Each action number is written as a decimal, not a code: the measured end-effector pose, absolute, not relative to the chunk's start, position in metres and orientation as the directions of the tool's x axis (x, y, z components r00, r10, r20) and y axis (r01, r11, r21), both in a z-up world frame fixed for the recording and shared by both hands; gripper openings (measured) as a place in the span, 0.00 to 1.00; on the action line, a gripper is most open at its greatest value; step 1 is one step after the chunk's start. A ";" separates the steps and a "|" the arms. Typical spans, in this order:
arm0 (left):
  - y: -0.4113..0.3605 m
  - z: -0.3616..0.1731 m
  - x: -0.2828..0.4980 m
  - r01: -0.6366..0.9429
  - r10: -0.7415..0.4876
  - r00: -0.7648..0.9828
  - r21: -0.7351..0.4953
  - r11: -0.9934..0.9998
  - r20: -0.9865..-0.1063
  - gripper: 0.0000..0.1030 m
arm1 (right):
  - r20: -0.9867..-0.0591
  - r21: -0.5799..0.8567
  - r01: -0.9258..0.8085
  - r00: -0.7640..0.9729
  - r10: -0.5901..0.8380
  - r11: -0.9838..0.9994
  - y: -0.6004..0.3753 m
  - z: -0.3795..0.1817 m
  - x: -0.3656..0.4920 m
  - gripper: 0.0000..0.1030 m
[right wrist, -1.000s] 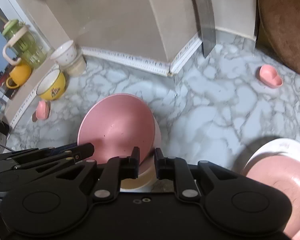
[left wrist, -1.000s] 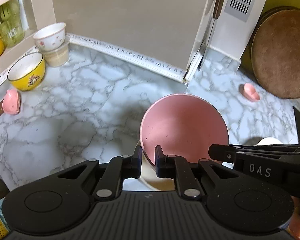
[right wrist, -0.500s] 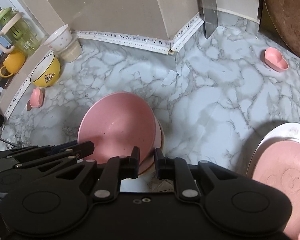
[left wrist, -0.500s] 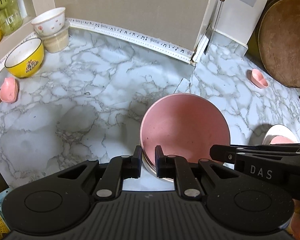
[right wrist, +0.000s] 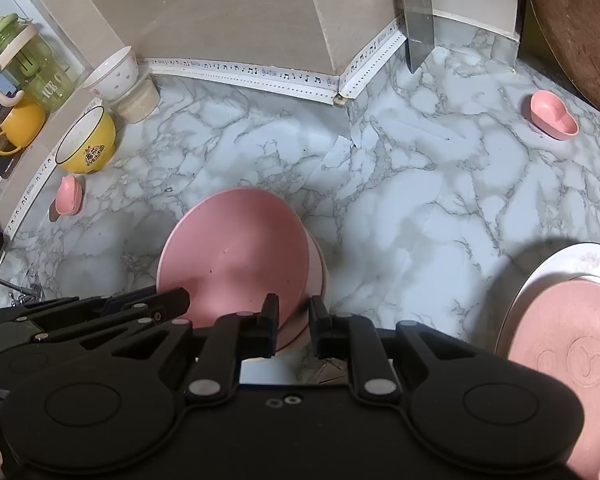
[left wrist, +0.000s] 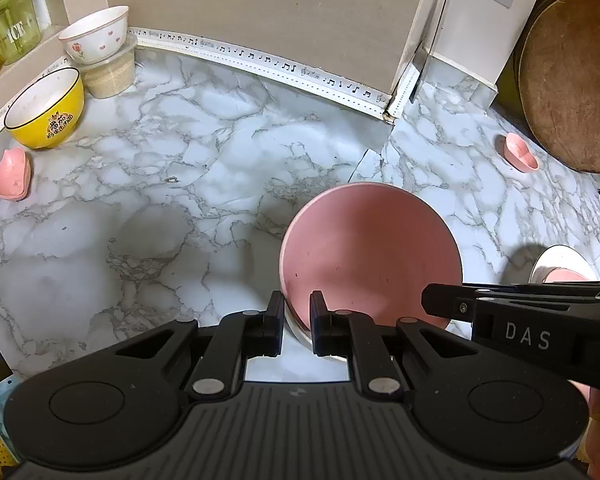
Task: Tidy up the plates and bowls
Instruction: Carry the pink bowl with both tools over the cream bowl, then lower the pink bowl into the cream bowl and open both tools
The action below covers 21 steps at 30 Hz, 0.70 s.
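Note:
A pink bowl [left wrist: 370, 248] [right wrist: 236, 256] tops a stack with paler bowls [left wrist: 300, 330] nested under it. My left gripper [left wrist: 297, 320] is shut on the stack's near left rim. My right gripper [right wrist: 294, 324] is shut on its right rim, and it shows in the left wrist view as a black arm [left wrist: 520, 320]. The left gripper [right wrist: 100, 312] likewise reaches in from the left in the right wrist view. A round shadow lies on the marble to the stack's left. A pink plate [right wrist: 560, 360] rests on a white plate [right wrist: 556, 260] at the right.
A yellow bowl [left wrist: 42, 108], a white heart-print bowl [left wrist: 94, 36] on a tub, and a small pink dish [left wrist: 12, 174] line the left wall. Another pink dish [left wrist: 520, 152] and a round brown board [left wrist: 572, 80] are at the right. A knife [right wrist: 418, 12] hangs at the back.
Both views have tipped a little, so the wall and the far dishes slid up in the pictures. More of the pink plate shows at the right. Both grips on the stack are unchanged.

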<state>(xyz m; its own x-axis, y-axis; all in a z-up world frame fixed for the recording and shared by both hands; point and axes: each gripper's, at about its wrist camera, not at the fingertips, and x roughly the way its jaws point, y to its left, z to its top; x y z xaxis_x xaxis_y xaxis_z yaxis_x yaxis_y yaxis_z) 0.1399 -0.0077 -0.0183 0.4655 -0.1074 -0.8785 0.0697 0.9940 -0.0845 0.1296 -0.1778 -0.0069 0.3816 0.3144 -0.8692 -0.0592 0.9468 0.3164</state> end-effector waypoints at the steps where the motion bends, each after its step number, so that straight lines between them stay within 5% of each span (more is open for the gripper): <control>1: -0.007 -0.018 0.140 0.069 -0.109 0.465 -0.087 0.994 -0.879 0.12 | -0.869 0.318 -0.058 0.381 0.315 0.946 -0.178 -0.007 0.130 0.16; 21: -0.003 0.017 0.121 0.087 -0.124 0.549 -0.091 0.992 -0.826 0.12 | -0.848 0.322 -0.071 0.422 0.321 0.944 -0.193 0.013 0.111 0.18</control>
